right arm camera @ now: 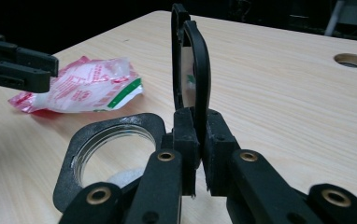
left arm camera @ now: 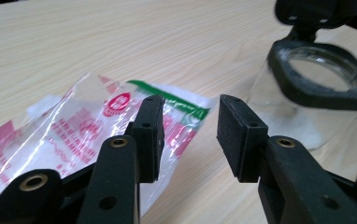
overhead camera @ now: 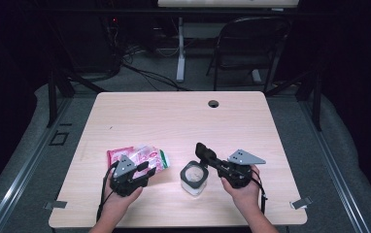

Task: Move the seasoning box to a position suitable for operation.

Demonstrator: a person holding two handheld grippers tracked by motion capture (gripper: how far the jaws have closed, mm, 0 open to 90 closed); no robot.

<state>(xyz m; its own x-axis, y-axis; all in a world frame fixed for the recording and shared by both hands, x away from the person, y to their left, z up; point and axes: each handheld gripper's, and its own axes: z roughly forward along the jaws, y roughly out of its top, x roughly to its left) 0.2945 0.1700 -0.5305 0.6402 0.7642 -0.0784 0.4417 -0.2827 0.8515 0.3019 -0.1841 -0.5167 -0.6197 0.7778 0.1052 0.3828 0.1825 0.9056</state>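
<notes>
Light wooden table (overhead camera: 174, 111) — crinkled packet (overhead camera: 142, 158), open-topped jar (overhead camera: 193, 178) resting on it.

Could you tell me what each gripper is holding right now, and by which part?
The right gripper is shut on the jar's lid, gripping its lower edge so it stands upright. The left gripper holds nothing; its jaws stand open beside the plastic packet.

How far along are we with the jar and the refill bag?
Done: the lid is off the jar, clamped upright in the right gripper, so the mouth is open. In hand: the left gripper stands open by the red-and-white bag, gripping nothing. Left: probably picking up the bag, emptying it into the jar and refitting the lid.
</notes>
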